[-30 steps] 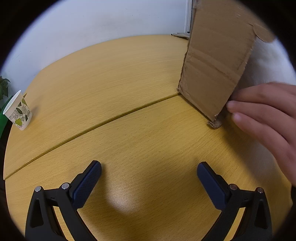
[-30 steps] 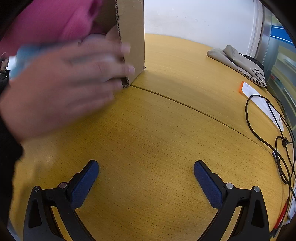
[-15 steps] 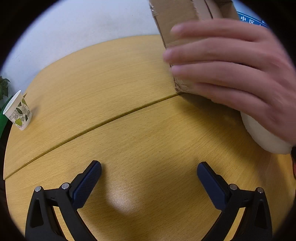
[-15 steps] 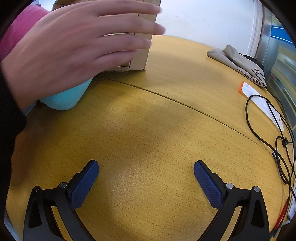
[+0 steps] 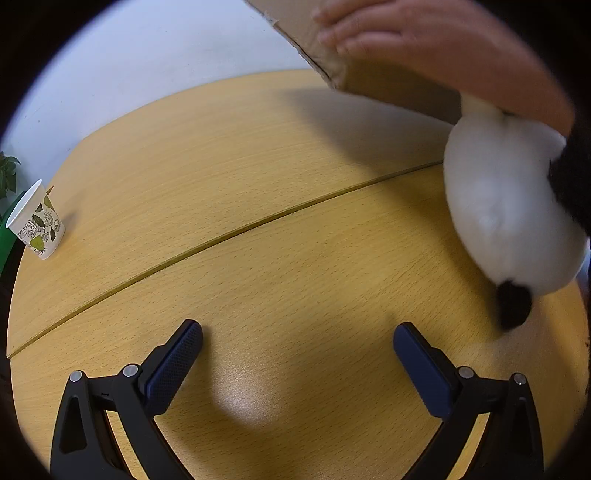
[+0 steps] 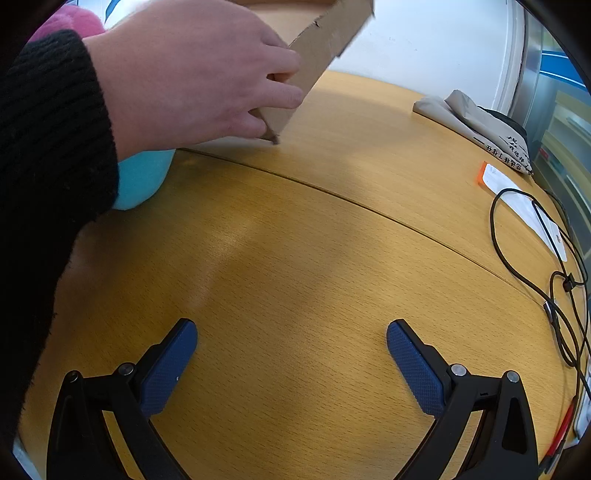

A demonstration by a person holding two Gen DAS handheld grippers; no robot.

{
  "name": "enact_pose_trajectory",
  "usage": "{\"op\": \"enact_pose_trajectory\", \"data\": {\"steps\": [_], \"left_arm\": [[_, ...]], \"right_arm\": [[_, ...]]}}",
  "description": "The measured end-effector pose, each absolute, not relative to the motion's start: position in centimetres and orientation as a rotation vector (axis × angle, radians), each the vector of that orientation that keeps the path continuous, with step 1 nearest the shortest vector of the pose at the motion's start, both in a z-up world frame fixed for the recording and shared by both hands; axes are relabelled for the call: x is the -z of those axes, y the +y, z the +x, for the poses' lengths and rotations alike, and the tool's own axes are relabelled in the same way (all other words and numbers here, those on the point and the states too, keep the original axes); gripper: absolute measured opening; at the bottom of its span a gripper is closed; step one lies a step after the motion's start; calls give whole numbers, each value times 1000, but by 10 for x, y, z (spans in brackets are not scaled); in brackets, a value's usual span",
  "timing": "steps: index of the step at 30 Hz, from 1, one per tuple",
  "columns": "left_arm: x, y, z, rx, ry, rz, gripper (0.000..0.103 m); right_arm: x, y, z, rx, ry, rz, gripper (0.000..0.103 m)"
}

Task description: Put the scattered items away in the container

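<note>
A person's hand [image 6: 192, 74] holds a cardboard box [image 6: 317, 48] tilted, one corner touching the wooden table [image 6: 295, 240]; the box [image 5: 373, 77] is lifted at the top of the left wrist view. A white and black plush toy [image 5: 506, 210] hangs at the right there. Under the hand, a turquoise plush [image 6: 142, 177] lies on the table and a pink plush [image 6: 70, 22] shows at top left. My left gripper [image 5: 297, 345] and right gripper [image 6: 291, 343] both rest open on the table with nothing between their fingers.
A leaf-patterned paper cup [image 5: 37, 221] stands at the table's far left edge. A folded beige bag [image 6: 476, 125], an orange-edged card [image 6: 517, 192] and black cables [image 6: 543, 277] lie along the right side. A black sleeve [image 6: 44, 166] fills the left of the right wrist view.
The hand has tipped and lifted the cardboard box off the table. The white and black plush has come into view at the right. Both grippers have stayed still and open.
</note>
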State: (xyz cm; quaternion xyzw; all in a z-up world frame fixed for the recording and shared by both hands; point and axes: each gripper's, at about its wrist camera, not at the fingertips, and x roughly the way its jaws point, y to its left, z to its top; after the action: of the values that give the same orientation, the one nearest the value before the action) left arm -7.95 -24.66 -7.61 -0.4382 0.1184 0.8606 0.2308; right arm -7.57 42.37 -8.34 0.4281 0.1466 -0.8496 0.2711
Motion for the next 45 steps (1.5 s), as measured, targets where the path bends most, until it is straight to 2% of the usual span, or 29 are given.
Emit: {"op": "enact_pose_trajectory", "data": {"steps": [45], "left_arm": [[75, -245, -75, -2422, 291, -1233, 103]], "right_arm": [[83, 424, -75, 2286, 396, 1152, 103]]}}
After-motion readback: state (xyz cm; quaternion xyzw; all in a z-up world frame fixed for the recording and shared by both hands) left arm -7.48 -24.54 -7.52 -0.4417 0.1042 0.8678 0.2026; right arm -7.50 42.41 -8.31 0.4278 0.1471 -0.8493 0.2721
